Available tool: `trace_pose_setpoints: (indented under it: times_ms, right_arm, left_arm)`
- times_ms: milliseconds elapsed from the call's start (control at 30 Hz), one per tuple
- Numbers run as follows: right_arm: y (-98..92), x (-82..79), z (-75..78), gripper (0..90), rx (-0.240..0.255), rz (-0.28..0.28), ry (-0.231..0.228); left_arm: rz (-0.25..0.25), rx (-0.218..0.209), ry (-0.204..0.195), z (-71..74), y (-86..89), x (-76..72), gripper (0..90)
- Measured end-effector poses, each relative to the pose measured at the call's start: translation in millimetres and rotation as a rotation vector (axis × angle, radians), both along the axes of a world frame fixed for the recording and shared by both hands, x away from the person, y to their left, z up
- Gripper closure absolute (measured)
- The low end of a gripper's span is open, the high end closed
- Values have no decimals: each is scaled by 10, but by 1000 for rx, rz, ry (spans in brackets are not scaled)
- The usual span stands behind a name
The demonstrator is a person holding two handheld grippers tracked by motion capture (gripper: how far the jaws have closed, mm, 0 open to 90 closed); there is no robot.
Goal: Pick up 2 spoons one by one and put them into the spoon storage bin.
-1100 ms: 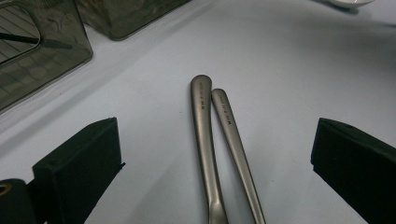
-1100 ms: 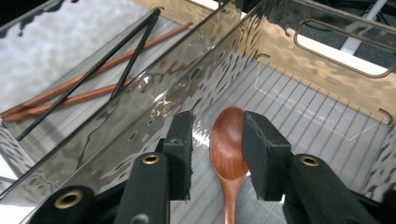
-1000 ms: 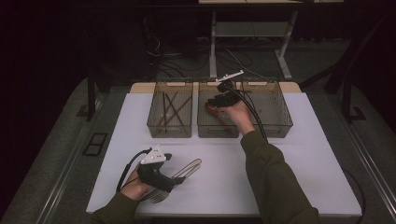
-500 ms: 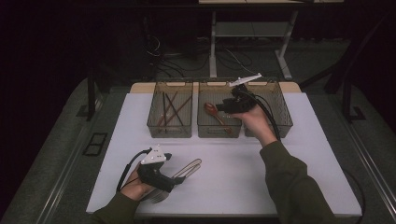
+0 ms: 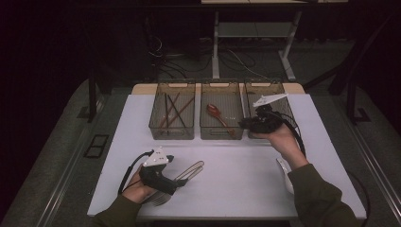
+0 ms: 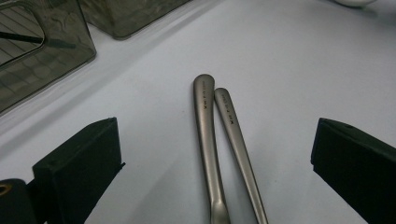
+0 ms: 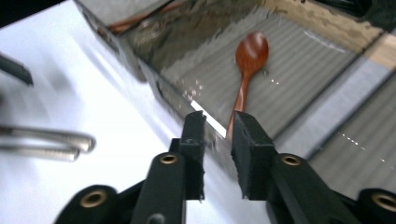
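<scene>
Fingers (image 7: 247, 154) of my right gripper (image 7: 218, 140) have just been closing, nothing between them, a narrow gap left. Since a second ago I have drawn it back from the middle bin (image 5: 221, 135), where the wooden spoon (image 5: 213, 111) now lies delivered. My left gripper (image 5: 177, 182) straddles two metal handles (image 6: 217, 140), jaws wide apart; the high view shows them as cutlery on the table (image 5: 246, 189).
</scene>
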State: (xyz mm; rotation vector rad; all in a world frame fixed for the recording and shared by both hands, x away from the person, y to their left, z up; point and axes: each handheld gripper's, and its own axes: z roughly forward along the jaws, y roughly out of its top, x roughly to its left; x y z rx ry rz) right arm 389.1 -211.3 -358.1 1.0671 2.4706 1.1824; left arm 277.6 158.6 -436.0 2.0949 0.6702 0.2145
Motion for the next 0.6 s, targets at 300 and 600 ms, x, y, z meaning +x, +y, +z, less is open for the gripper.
trace_pose_setpoints:
  times_ms: [300, 600]
  right_arm:
    - [-360, -319, -187, 892, -31, 1, 17]
    - [-720, -553, -401, 894, -68, -39, 70]
  left_arm:
    - [4, -1, 2, -5, -6, -1, 7]
    - [4, 2, 1, -2, 0, 0, 7]
